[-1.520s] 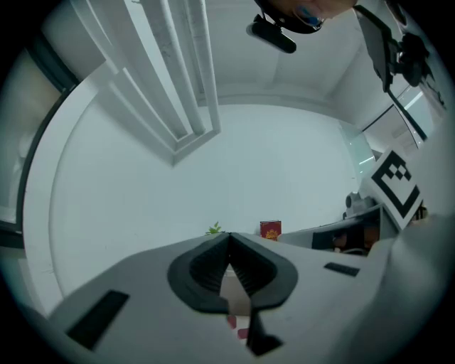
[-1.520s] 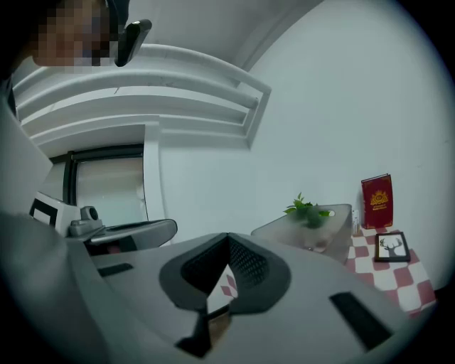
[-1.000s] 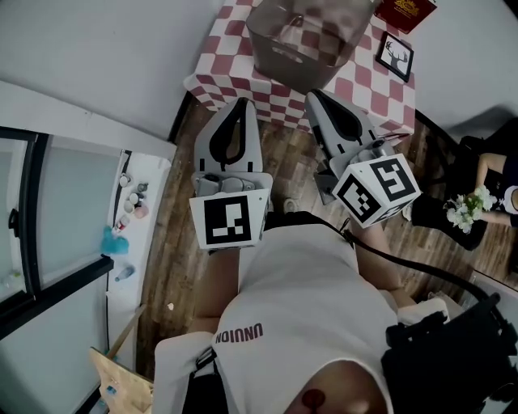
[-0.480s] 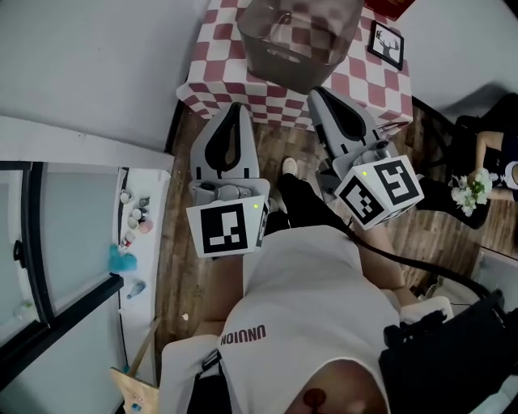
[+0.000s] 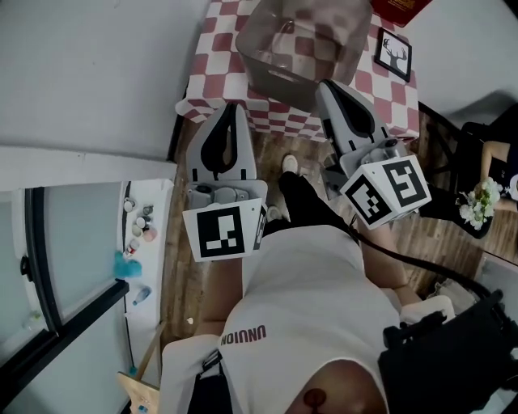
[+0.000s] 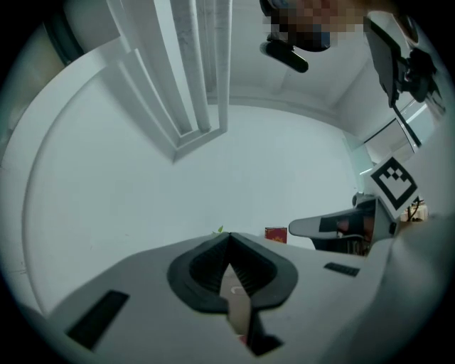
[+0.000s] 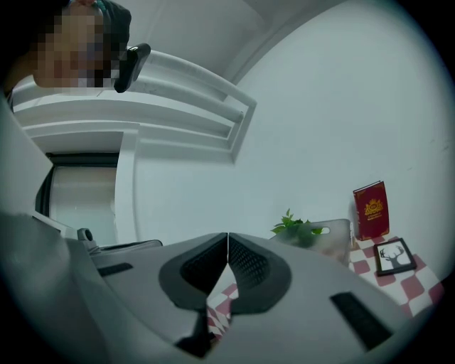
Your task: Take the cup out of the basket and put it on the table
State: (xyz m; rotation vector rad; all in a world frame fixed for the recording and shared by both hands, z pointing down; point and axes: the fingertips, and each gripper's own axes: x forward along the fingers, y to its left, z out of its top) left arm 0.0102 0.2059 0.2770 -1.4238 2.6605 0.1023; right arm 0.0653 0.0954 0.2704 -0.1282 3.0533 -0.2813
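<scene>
A grey see-through basket (image 5: 298, 42) stands on the table under a red-and-white checked cloth (image 5: 222, 44). In the right gripper view the basket (image 7: 333, 239) is ahead to the right, with green leaves (image 7: 293, 226) beside it. The cup does not show clearly in any view. My left gripper (image 5: 230, 107) hangs over the wooden floor just short of the table's front edge. My right gripper (image 5: 327, 84) reaches the table's edge beside the basket's near right corner. Both are shut and hold nothing, with tips together in the left gripper view (image 6: 229, 235) and the right gripper view (image 7: 227, 234).
A framed deer picture (image 5: 394, 55) and a red book (image 5: 398, 8) lie on the table right of the basket. A white sill with small bottles (image 5: 140, 229) runs along the left. A person with flowers (image 5: 477, 202) sits at the right. Wooden floor (image 5: 295, 145) lies between me and the table.
Both grippers have moved forward towards the table. The right one's tip now reaches the table's edge by the basket. Both stayed shut.
</scene>
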